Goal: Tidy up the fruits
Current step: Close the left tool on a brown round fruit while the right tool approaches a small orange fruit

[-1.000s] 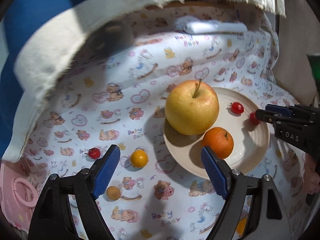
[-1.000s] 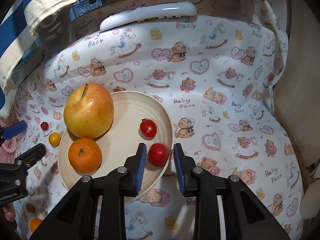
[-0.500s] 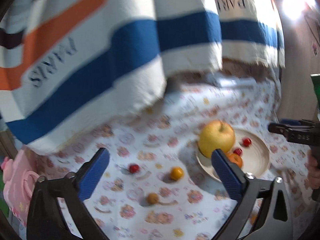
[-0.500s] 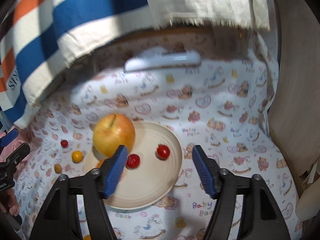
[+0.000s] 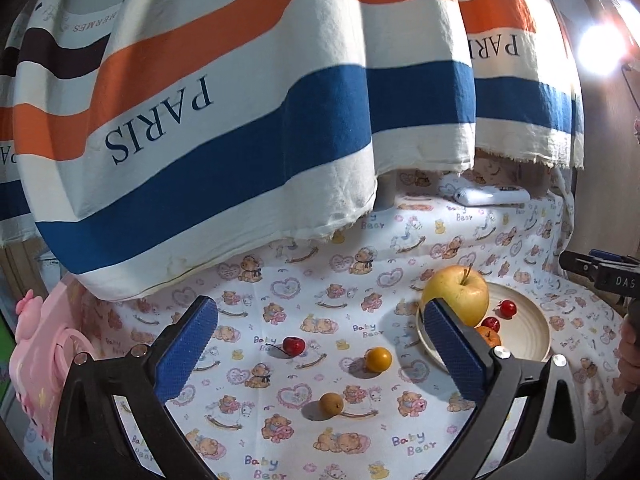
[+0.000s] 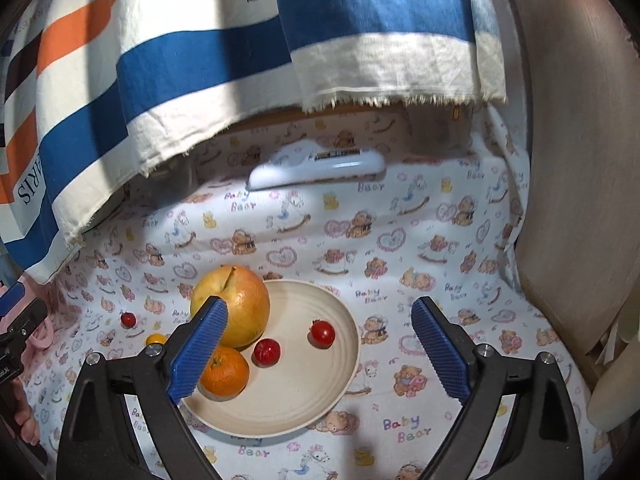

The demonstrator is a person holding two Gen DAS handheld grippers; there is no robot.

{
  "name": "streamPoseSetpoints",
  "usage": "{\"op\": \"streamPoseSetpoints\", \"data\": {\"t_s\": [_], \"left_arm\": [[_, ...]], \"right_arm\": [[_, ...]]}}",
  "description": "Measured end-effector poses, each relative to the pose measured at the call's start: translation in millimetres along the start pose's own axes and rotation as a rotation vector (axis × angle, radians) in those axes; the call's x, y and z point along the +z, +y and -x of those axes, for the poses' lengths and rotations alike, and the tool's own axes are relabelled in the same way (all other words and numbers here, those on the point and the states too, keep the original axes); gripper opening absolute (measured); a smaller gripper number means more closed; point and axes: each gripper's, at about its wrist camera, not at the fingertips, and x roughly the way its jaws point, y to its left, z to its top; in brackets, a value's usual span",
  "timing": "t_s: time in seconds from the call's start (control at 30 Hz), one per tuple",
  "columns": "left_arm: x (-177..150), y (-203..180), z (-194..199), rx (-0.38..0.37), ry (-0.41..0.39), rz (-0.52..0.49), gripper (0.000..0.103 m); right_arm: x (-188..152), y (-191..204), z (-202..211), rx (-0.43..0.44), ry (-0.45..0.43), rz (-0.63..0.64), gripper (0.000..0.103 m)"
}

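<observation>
While the plate (image 6: 340, 376) already holds an apple (image 6: 236, 304), an orange (image 6: 226, 372) and two red tomatoes (image 6: 322, 333), we hover our left gripper (image 5: 320, 356) wide and empty, right gripper (image 6: 320, 356) opening on nothing; left of the plate, three small fruits (image 5: 378, 359) remain.

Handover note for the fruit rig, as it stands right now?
Left hand-held gripper: open, empty, above the cloth.
Right hand-held gripper: jaws opening, nothing between them, above the plate.
On the plate: apple, orange, two red tomatoes.
Left on the cloth: red cherry, yellow tomato, small brown fruit.
Next: probably move those three onto the plate.
</observation>
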Motion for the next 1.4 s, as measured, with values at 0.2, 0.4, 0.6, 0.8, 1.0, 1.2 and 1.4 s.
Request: {"op": "streamPoseSetpoints", "data": {"t_s": [0.2, 0.4, 0.6, 0.8, 1.0, 1.2, 1.4], "left_arm": [[19, 6, 37, 0.041, -0.066, -0.027, 0.102], [11, 9, 71, 0.031, -0.026, -0.082, 0.102], [-25, 28, 84, 0.023, 0.07, 0.001, 0.088], [-63, 34, 78, -0.01, 0.182, 0.073, 0.068], [-89, 29, 79, -0.066, 0.262, 0.114, 0.062], [-102, 9, 62, -0.209, 0.411, 0.083, 0.038], [-111, -1, 40, -0.22, 0.493, 0.085, 0.033]], "right_arm": [[4, 7, 16, 0.018, -0.059, 0.02, 0.102], [9, 9, 39, -0.078, -0.153, 0.008, 0.102], [5, 8, 57, 0.009, -0.108, -0.003, 0.102], [-16, 17, 73, 0.05, -0.097, 0.034, 0.102], [-36, 29, 69, 0.106, -0.047, 0.054, 0.102], [-50, 33, 62, 0.148, -0.033, 0.053, 0.102], [-53, 28, 48, 0.165, 0.019, 0.04, 0.102]]}}
